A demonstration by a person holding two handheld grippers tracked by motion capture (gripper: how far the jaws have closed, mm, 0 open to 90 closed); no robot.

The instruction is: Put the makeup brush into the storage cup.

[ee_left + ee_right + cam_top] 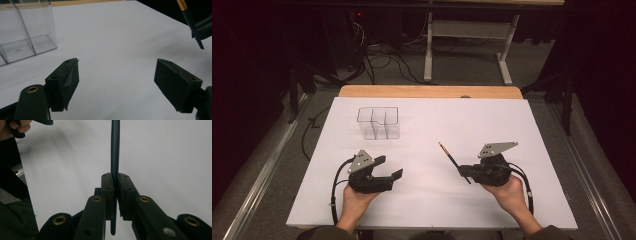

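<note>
Dark pencil [454, 162] clamped in right gripper [463, 172], lifted, well apart from clear box [378, 123]. Left gripper [391, 168] jaws apart, empty. Pickup done; placing in box probably left.

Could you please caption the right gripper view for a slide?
Right gripper shut on a dark pencil above the white table.

The table [432, 200] is covered by a white sheet, and a strip of bare wood is left showing along its far edge. A clear plastic organizer [379, 123], divided into compartments, is set directly on the sheet in the far left part, well apart from the near edge.
</note>
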